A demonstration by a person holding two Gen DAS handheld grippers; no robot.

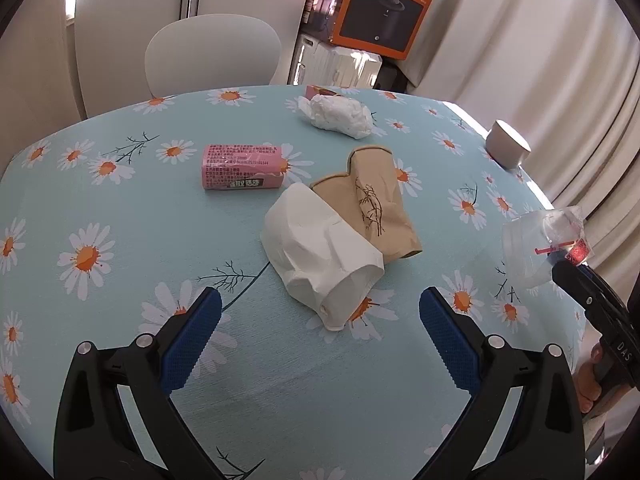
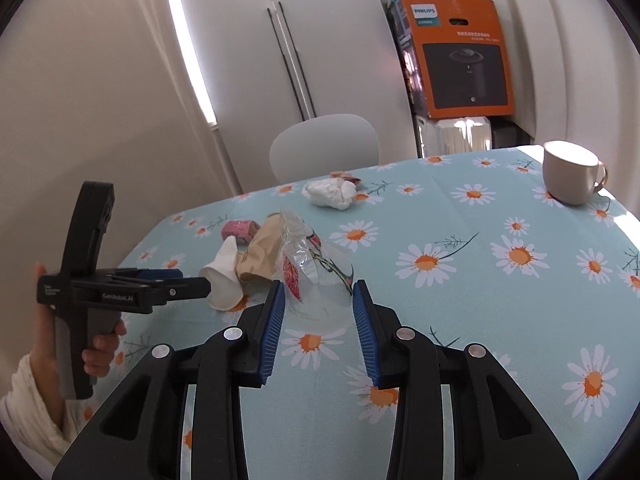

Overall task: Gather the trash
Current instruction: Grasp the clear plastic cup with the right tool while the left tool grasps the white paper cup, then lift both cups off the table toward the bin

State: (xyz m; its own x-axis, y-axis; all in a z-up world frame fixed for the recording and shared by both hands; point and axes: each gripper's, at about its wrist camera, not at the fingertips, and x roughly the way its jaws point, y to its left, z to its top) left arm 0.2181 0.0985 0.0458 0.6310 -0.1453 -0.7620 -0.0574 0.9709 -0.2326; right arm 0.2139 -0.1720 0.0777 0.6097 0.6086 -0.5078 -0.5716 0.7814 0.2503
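trash lies spread on the daisy tablecloth, and the white paper cup, crushed and on its side, serves as landmark. touching it on the far side is a flattened brown paper cup; beyond it to the left, a little apart, a pink wrapper; well behind it a white crumpled wad with a small pink piece just past it. a beige mug stands far to the right of the white cup and is probably not trash.

the right gripper is clenched on a clear plastic wrapper, its blue pads pressing the crinkled film, which sticks up and looks lifted off the cloth to the right of the white cup. the hold seems to be on a thin edge, so the slick film could slide out if the hand swings fast, or spring open and slip.

the left gripper is released, jaws wide, tilted down at the cloth with the near end of the white cup between and just ahead of its tips, not touching. if it closes there it may pinch only the rim and squash or flick the cup into the brown one, or catch the tablecloth. the left hand grips its handle upright, a cream sleeve at the wrist.
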